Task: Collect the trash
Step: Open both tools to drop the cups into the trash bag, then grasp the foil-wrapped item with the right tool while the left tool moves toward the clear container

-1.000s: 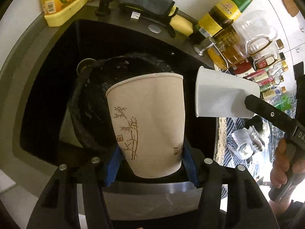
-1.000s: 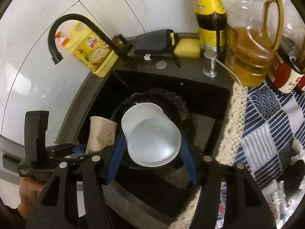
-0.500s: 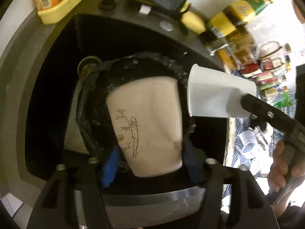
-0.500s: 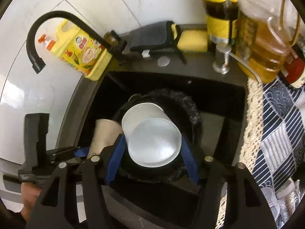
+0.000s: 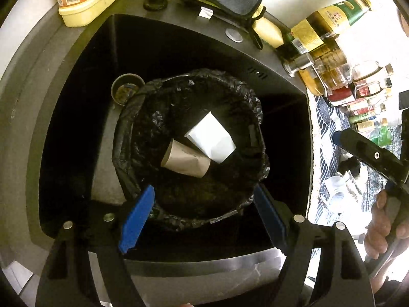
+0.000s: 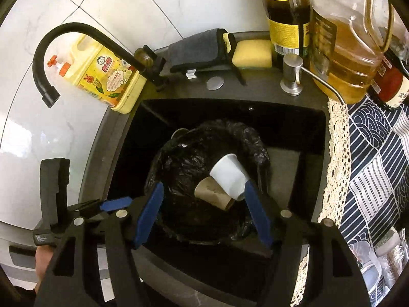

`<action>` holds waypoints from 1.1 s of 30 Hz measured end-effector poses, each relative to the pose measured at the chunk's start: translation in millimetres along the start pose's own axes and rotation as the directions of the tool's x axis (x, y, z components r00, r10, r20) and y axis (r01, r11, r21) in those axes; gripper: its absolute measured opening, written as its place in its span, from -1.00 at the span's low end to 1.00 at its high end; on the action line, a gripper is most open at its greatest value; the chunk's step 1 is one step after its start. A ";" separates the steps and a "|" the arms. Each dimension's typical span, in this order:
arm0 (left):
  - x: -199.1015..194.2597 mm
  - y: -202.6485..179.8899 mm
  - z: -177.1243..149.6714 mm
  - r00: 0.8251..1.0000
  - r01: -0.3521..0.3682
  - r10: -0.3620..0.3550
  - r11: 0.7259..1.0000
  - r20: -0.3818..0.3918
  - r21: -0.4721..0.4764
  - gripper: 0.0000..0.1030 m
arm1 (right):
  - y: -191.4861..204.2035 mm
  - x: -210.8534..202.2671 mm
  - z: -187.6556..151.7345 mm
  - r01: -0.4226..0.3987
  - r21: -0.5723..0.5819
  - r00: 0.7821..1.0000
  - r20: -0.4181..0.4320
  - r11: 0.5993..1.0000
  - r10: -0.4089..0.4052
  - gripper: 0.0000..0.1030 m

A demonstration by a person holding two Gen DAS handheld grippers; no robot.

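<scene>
left gripper: jaws released, nothing between them, above bin | right gripper: jaws opening, nothing gripped | white cup and brown cup: lying on their sides, touching, inside black-lined bin | bin: standing in sink

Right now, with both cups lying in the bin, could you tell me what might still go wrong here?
1. The black bin stands inside the sink, close under both grippers; a low withdrawal could snag its loose liner on the left gripper or right gripper.
2. The oil jug and dark bottle crowd the sink's edge; a wide swing could knock them.
3. The white cup leans on the brown cup; both may roll.
</scene>
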State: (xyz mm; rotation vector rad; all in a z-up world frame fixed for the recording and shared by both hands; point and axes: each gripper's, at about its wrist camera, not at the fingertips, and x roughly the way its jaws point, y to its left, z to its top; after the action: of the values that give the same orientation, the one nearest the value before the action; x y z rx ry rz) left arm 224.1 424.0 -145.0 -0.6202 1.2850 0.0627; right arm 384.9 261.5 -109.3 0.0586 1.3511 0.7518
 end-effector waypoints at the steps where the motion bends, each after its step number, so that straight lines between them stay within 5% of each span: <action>1: -0.9 -0.4 -1.0 1.000 0.000 0.000 1.000 0.001 0.003 0.51 | 0.2 -1.4 -1.2 0.001 0.002 1.000 0.001 1.000 -0.002 0.28; 14: -8.2 -11.0 -14.6 0.999 0.032 -0.033 0.999 0.004 0.025 0.51 | -3.4 -36.5 -34.2 0.034 0.033 0.999 0.033 0.999 -0.035 0.29; 33: 0.8 -108.8 -51.6 0.995 0.067 -0.074 0.992 0.064 0.110 0.51 | -89.0 -139.7 -89.4 0.152 0.020 0.978 0.138 0.988 -0.153 0.36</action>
State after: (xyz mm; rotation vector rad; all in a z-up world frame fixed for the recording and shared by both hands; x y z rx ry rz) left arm 220.5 308.8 -110.1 -0.5660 1.1914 -0.0432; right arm 342.1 87.1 -52.9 0.0142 1.2111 0.6008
